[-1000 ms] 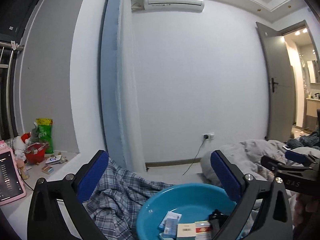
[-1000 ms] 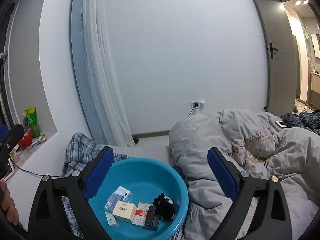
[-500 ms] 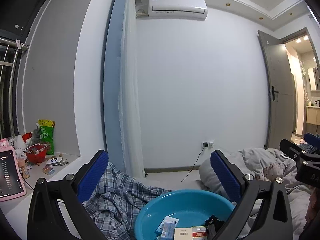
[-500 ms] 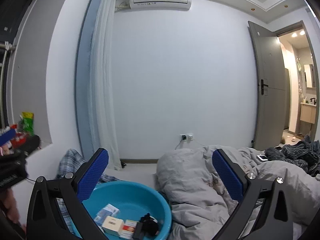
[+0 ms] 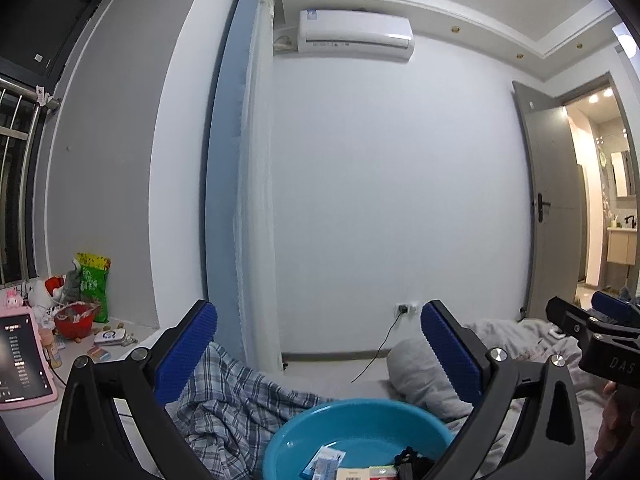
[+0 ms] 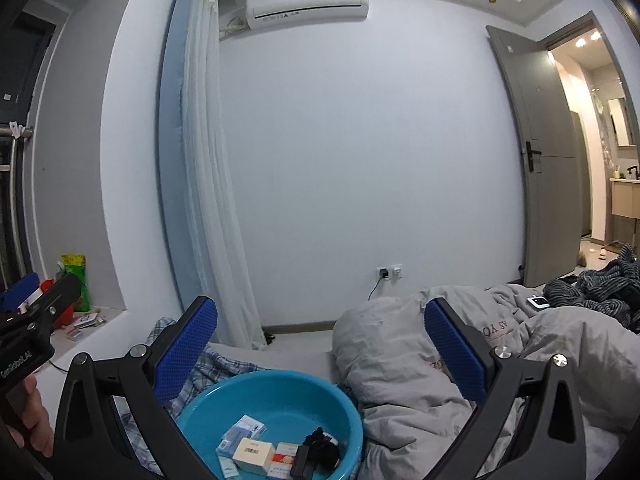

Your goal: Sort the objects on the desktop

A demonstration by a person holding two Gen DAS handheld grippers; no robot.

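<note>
Both claws, left [image 5: 318,354] and right [image 6: 320,354], gape wide and empty above the blue basin [image 6: 276,392] of small boxes.

Lower centre: turquoise basin [image 6: 276,400] holding white, blue and red boxes [image 6: 250,450]. Lower left: blue-and-white plaid cloth [image 5: 236,400]. Right: grey quilt [image 6: 540,360]. Far left: pink tablet case [image 5: 24,360], green bag [image 5: 94,284]. Tool pads [image 6: 186,354] blue, ribbed.
</note>
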